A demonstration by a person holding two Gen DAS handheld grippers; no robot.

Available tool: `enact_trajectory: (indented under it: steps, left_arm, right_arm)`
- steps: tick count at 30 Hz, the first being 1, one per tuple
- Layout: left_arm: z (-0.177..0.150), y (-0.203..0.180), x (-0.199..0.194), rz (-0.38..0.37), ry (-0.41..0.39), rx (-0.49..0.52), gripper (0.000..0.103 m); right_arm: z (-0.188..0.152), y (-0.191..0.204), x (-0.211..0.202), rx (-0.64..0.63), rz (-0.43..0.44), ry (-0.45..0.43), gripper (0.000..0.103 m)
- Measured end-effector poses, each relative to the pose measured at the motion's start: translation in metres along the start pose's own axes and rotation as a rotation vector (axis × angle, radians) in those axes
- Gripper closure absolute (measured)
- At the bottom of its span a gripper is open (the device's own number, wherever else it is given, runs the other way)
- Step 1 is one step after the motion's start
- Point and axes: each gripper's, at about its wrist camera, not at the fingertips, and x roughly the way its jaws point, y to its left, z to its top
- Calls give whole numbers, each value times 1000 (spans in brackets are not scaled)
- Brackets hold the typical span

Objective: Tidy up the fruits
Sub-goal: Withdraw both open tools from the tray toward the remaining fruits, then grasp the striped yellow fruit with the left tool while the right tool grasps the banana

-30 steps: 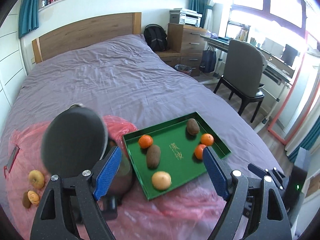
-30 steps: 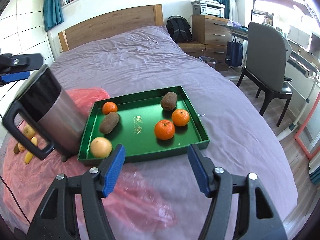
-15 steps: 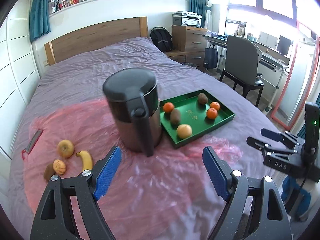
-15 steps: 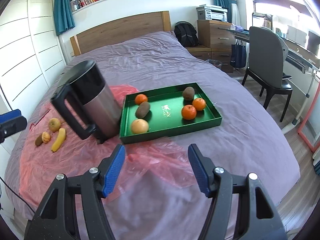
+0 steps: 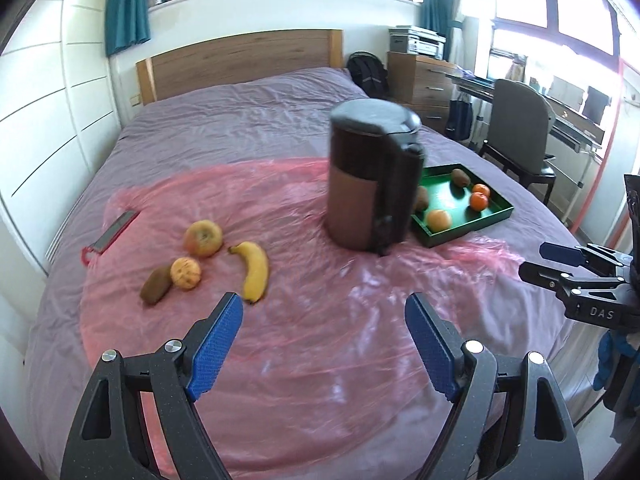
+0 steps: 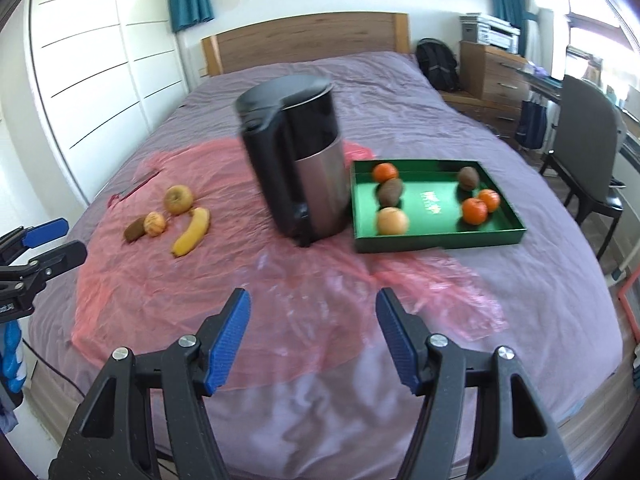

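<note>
Left wrist view: left gripper [image 5: 323, 322] hangs wide open and empty over the pink plastic sheet [image 5: 312, 280], with banana [image 5: 255, 270], apple [image 5: 203, 237], a small orange [image 5: 185, 273] and a kiwi [image 5: 155, 289] loose ahead-left, well apart from the green tray [image 5: 464, 227] (partly hidden behind the kettle [image 5: 372, 176]). Right wrist view: right gripper [image 6: 313, 330] likewise gapes, holding nothing, tray holding six fruits ahead-right. Judged step: between picks; next, reach the loose group and close on one fruit.
</note>
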Motion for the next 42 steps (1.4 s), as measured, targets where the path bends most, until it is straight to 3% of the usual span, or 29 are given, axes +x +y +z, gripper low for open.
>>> enact_trajectory:
  steps: [9,19,27,35,42]
  left_arm:
    - [-55,77,7,81,26,-76,24]
    - [-95,145,32,141,65,-277,24]
    - [-77,176,78,46,73,-295,25]
    - [-47,207,148,-46,147,-278,25]
    - [-28,234,192,-69,146,-318,25]
  right_arm:
    - [-13,59,34,-94,65,92,5]
    - [-19,103,83,-155,125,176,5]
    - [0,131,131,-159,197,187,5]
    - [22,152,187,-148,250,206,4]
    - [37,165,225,-145,278,217,5]
